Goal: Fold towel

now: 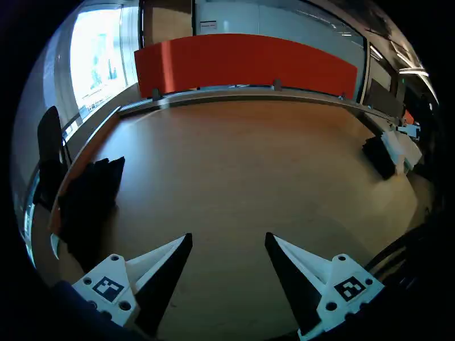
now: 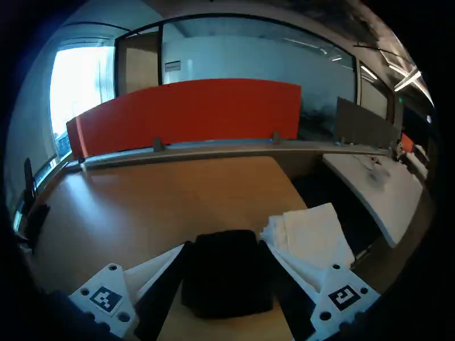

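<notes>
Wooden desk [image 1: 239, 170] backed by an orange divider [image 1: 244, 62] lies beneath us, where we see our left gripper [image 1: 227, 234] spread wide over bare wood, a dark cloth heap [image 1: 91, 199] off to its left, and our right gripper [image 2: 224, 244] spread around a folded black towel [image 2: 224, 275], with a white folded towel [image 2: 310, 233] just to its right.

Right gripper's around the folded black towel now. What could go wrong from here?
The white towel stack lies at the edge of the table, close beside a finger of the right gripper; a sideways nudge could tip it off. The jaws straddle the folded black towel; closing might bunch it up.
</notes>
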Tool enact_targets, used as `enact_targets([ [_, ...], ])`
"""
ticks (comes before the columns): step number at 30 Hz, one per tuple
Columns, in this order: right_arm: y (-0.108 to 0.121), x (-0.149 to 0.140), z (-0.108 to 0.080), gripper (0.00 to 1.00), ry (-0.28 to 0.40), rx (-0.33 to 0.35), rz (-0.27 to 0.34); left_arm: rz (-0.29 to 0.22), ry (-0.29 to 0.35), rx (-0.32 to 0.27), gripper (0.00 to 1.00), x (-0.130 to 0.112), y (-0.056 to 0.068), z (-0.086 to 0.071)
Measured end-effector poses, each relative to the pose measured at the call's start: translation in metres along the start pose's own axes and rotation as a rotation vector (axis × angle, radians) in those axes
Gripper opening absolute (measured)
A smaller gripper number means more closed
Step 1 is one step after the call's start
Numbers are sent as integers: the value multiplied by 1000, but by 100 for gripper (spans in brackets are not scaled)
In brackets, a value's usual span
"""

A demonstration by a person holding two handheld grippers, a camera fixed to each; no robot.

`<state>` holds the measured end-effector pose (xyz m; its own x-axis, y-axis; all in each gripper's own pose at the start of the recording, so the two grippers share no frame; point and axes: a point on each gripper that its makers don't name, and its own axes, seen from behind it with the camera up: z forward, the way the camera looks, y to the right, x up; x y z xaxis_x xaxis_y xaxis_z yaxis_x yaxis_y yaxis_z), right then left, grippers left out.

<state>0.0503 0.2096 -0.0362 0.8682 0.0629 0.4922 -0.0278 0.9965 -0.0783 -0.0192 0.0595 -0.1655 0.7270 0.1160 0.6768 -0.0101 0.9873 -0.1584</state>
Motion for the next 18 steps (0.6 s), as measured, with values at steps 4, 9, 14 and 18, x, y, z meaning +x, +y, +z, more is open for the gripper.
enact_targets([
  [4, -7, 13, -5, 90, 55, -21, -12, -4, 14, 10, 95, 6, -4, 0],
  [9, -16, 34, -13, 90, 144, -60, -33, -2, 35, 18, 95, 12, -8, 0],
  [14, -26, 42, -17, 90, 181, -75, -39, -2, 56, 23, 95, 19, -10, 0],
  [18, -35, 51, -21, 90, 210, -74, -50, -4, 81, 25, 95, 27, -14, 1],
])
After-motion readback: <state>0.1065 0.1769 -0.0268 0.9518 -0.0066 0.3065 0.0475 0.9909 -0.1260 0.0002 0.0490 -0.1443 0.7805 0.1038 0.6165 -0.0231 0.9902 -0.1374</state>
